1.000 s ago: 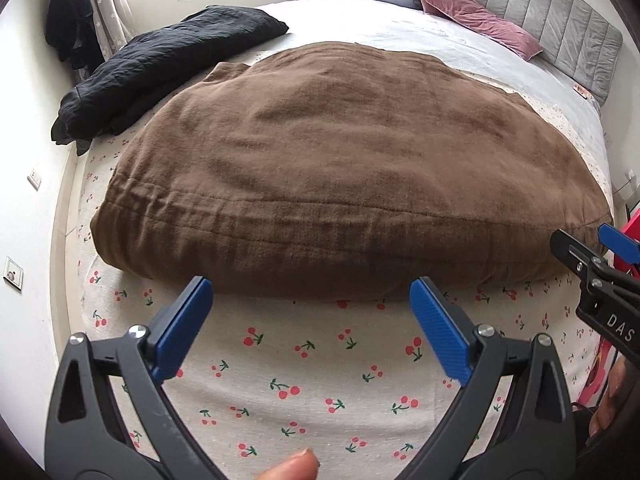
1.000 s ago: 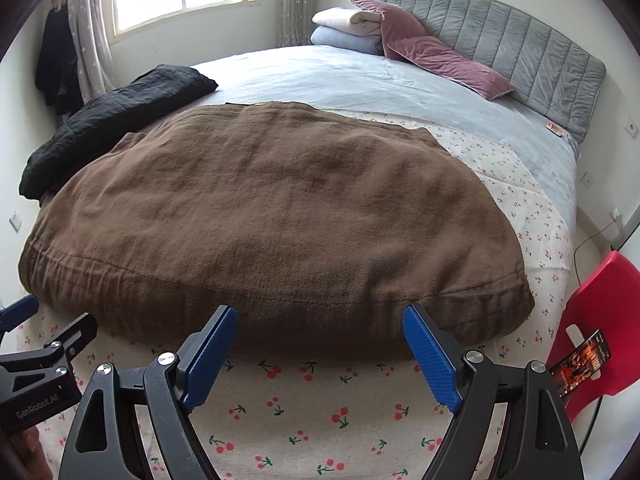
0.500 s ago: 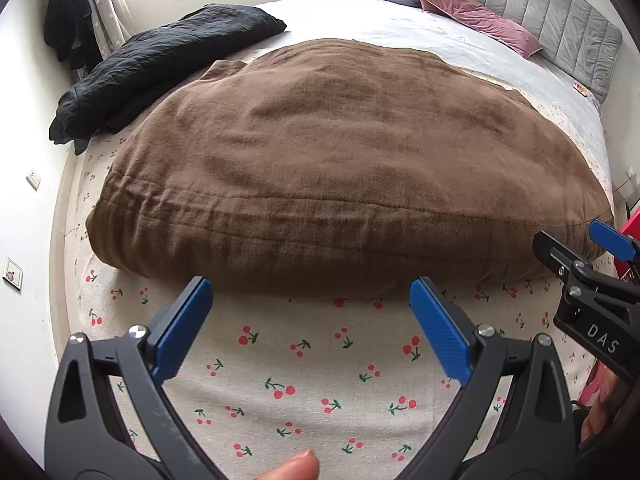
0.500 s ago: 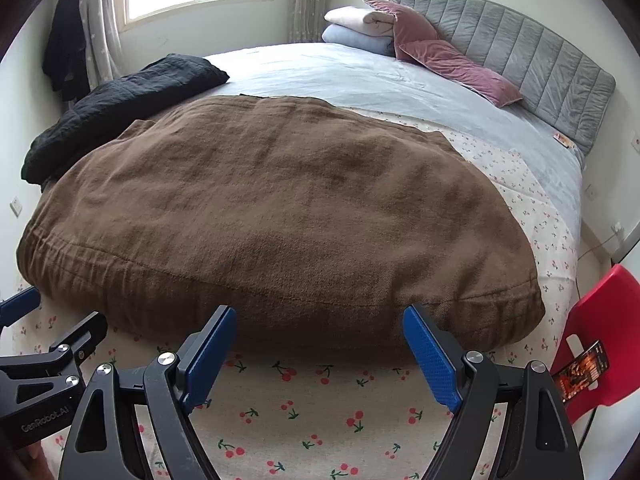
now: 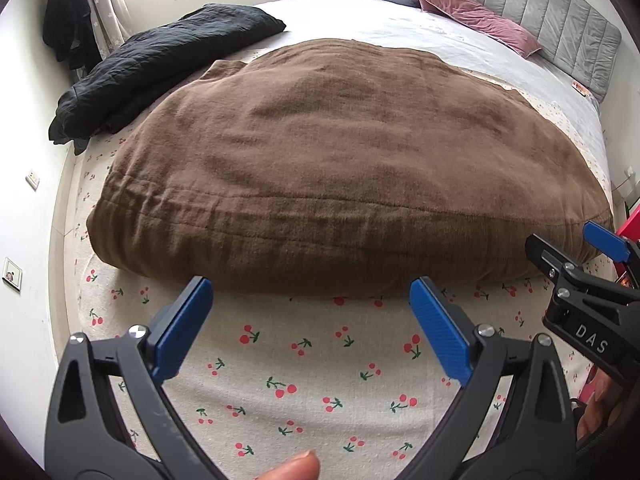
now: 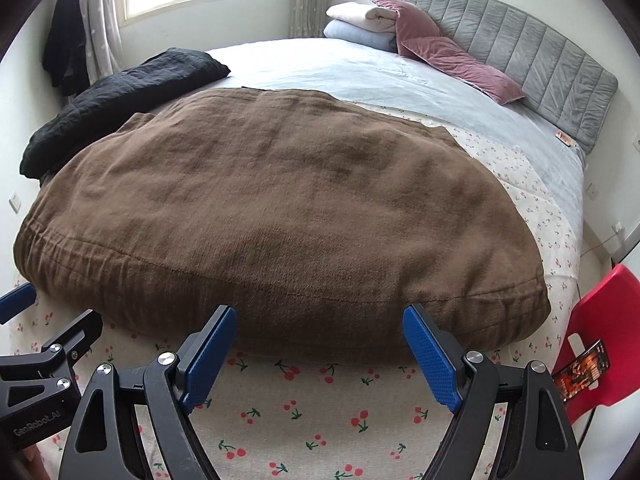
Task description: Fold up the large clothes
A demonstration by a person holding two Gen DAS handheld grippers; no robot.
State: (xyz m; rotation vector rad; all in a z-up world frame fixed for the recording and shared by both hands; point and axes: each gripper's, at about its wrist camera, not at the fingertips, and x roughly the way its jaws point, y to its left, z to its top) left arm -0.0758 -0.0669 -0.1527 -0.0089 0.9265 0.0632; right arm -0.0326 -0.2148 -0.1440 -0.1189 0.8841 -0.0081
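Observation:
A large brown garment (image 5: pixel 340 160) lies spread flat on the bed, its hemmed near edge facing me; it also fills the right wrist view (image 6: pixel 280 208). My left gripper (image 5: pixel 312 292) is open and empty, just short of the hem's middle-left. My right gripper (image 6: pixel 320 316) is open and empty, hovering at the hem toward its right part. The right gripper also shows at the right edge of the left wrist view (image 5: pixel 580 264). The left gripper shows at the left edge of the right wrist view (image 6: pixel 36 332).
A cherry-print sheet (image 5: pixel 304 364) covers the near bed. A black garment (image 5: pixel 152 64) lies at the far left. Folded bedding and pink pillows (image 6: pixel 432 44) sit by the grey headboard (image 6: pixel 520 52). A red chair (image 6: pixel 600 328) stands at the right.
Both grippers have moved a little forward toward the brown garment's hem and tilted up slightly. Both stayed open. The garment has not moved.

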